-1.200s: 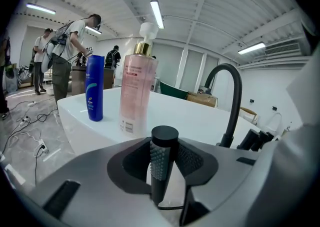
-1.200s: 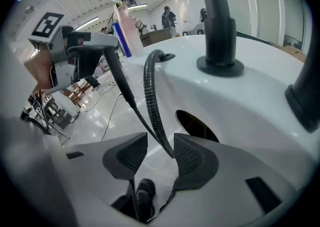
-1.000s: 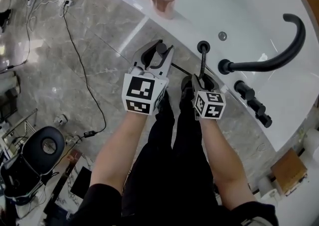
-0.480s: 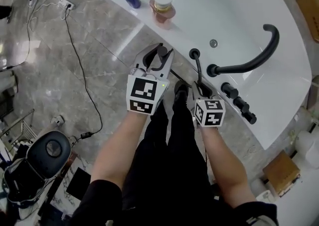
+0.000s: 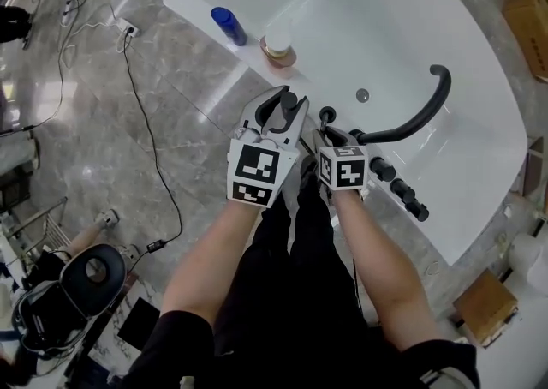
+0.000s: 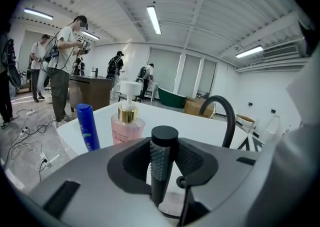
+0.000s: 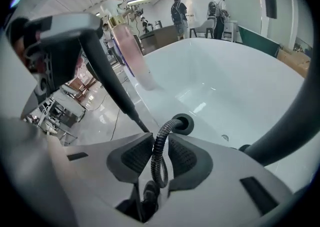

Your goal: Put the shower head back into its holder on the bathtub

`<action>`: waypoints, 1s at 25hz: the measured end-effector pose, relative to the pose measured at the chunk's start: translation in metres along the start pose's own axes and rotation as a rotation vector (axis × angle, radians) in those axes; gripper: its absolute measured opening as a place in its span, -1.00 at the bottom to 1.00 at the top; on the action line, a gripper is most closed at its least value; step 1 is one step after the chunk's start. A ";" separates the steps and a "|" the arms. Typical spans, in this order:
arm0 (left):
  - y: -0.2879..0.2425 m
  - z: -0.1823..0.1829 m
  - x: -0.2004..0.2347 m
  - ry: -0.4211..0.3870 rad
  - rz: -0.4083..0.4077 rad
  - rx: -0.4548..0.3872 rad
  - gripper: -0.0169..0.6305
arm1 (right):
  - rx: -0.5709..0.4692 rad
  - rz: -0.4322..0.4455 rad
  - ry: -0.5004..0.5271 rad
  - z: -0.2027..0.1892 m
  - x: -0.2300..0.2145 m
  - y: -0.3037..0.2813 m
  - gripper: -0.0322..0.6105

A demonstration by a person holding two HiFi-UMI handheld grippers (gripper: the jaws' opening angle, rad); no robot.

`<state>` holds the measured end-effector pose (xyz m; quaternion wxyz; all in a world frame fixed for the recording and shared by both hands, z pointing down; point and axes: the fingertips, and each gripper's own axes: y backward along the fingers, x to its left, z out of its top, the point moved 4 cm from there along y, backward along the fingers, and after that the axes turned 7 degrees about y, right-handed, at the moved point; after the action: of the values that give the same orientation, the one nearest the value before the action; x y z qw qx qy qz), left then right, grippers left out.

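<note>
The black shower head (image 5: pixel 288 102) is a round rod held above the floor just outside the white bathtub (image 5: pixel 368 19). My left gripper (image 5: pixel 278 109) is shut on the shower head (image 6: pixel 164 161), and both ribbed pads press on it. The rod also shows in the right gripper view (image 7: pixel 107 78). Its ribbed black hose (image 7: pixel 159 151) rises out of the round holder (image 7: pixel 181 123) on the rim. My right gripper (image 7: pixel 161 143) has just been opening a little, with the hose still touching both pads. The right gripper (image 5: pixel 330 133) sits just in front of the holder (image 5: pixel 327 113).
A curved black faucet (image 5: pixel 419 117) and black tap handles (image 5: pixel 402 190) stand on the rim to the right. A blue bottle (image 5: pixel 229 26) and a pink pump bottle (image 5: pixel 278 44) stand on the rim to the left. Cables (image 5: pixel 141 113) cross the marble floor; an office chair (image 5: pixel 86 272) is near.
Both grippers have risen and the tub looks smaller and farther below. The right gripper has drawn closer to the left one and sits nearer the holder along the hose.
</note>
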<state>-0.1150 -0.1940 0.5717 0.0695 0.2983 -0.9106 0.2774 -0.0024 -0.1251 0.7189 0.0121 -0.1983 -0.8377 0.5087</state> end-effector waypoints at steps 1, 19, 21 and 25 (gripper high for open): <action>0.004 0.008 -0.002 -0.002 0.001 -0.007 -0.51 | 0.007 0.000 0.003 0.001 0.003 0.001 -0.54; 0.137 0.180 -0.083 -0.112 -0.083 -0.201 -0.51 | -0.132 0.065 -0.027 0.015 0.055 0.158 -0.35; 0.157 0.193 -0.086 -0.122 -0.084 -0.220 -0.51 | -0.193 0.044 -0.016 0.033 0.063 0.180 -0.36; 0.198 0.214 -0.089 -0.133 -0.093 -0.260 -0.51 | -0.322 0.000 0.004 0.057 0.074 0.233 -0.40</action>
<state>-0.1494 -0.1333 0.2749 0.0600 0.3462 -0.9267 0.1333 -0.0088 -0.0533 0.4784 -0.0180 -0.1987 -0.9085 0.3671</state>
